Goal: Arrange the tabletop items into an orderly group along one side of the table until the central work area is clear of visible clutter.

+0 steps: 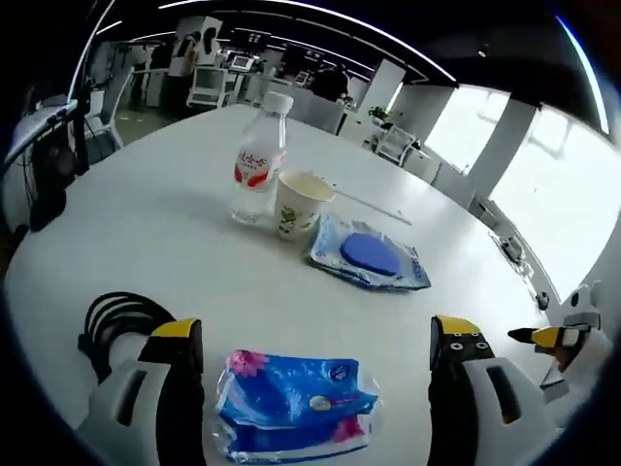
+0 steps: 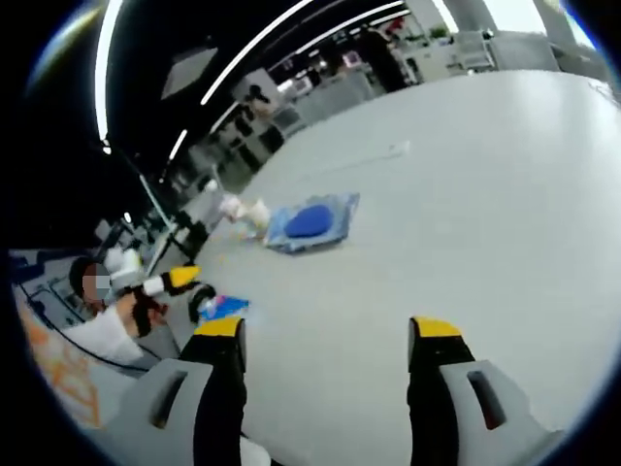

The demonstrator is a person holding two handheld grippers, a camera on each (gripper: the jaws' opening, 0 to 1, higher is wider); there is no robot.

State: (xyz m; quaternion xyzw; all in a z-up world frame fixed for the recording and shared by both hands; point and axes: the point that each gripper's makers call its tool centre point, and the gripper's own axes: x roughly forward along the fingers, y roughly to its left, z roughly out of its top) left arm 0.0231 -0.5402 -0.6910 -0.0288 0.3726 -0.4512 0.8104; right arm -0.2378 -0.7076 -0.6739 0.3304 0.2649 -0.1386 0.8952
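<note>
Left gripper view, items from 9 o'clock round to 3 o'clock on the white round tabletop (image 1: 146, 223):

- Coiled black cable (image 1: 112, 325), at 8 o'clock, lying just beside the left jaw's outer side.
- Left gripper (image 1: 318, 345), white body, black jaws with yellow tips, jaws spread wide and released, grasping nothing.
- Blue plastic tissue pack with pink flower print (image 1: 294, 403), at 6 o'clock, lying flat between the two jaws, nearer the left one; whether it touches that jaw cannot be told.
- Clear plastic water bottle with white cap and red label (image 1: 259, 160), upright, at 11 o'clock past the centre.
- White paper cup with green leaf print (image 1: 301, 204), upright and open-topped, just beside the bottle on its 3 o'clock side.
- Flat clear-blue pouch holding a dark blue oval pad (image 1: 369, 255), lying flat near the cup, toward 2 o'clock of centre.
- Thin white strip (image 1: 364, 201), lying on the tabletop beyond the cup and pouch.
- Right gripper (image 1: 563, 340), seen at the 3 o'clock edge.

Right gripper view:

- Left gripper (image 2: 179, 286), at 9 o'clock, with the blue tissue pack (image 2: 221, 308) beside its tip.
- Bottle and cup (image 2: 254, 216), small and blurred, at 10 o'clock.
- Blue pouch (image 2: 312, 222), just beside them.
- Right gripper (image 2: 328, 328), jaws parted and released, bare tabletop (image 2: 485, 194) between them.
</note>
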